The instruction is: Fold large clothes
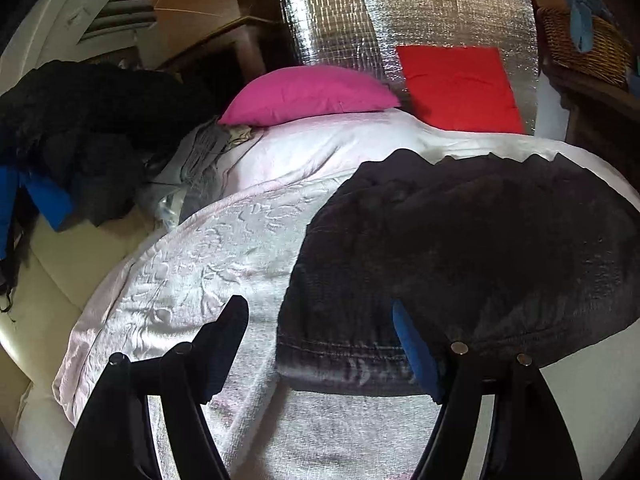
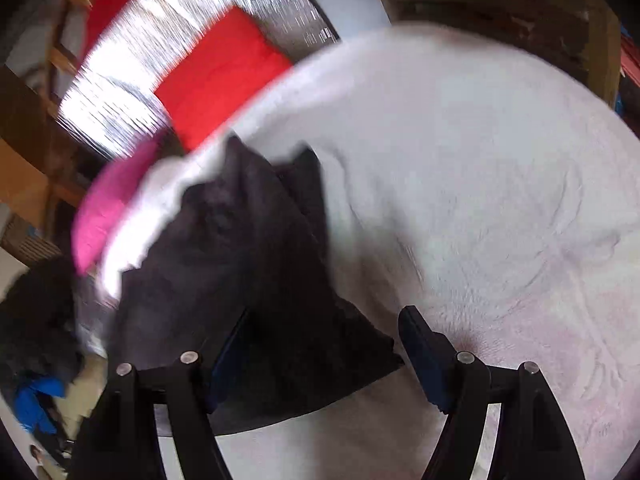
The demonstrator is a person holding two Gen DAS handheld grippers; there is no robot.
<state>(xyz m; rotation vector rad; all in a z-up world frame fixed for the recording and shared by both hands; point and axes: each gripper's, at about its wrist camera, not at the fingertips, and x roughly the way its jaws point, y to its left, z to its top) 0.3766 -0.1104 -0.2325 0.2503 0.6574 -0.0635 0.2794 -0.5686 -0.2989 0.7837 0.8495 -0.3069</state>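
Black denim garment (image 1: 460,248), one, on pale blanket (image 1: 192,256)

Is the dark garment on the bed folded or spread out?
Folded, apparently: the dark garment lies as a compact, thick bundle on the white bedspread, its hem doubled along the near edge. How many folds, cannot tell.

One dark denim garment (image 1: 460,248) is lying on one pale pink bedspread (image 1: 192,264), and two grippers, left (image 1: 320,344) and right (image 2: 320,340), are hovering over it. Two cushions are resting behind, one magenta cushion (image 1: 308,96) and one red cushion (image 1: 460,88). One wicker basket (image 1: 580,44) is standing beside them, and probably one dark heap of clothes (image 1: 80,132) is sitting off the bedspread.
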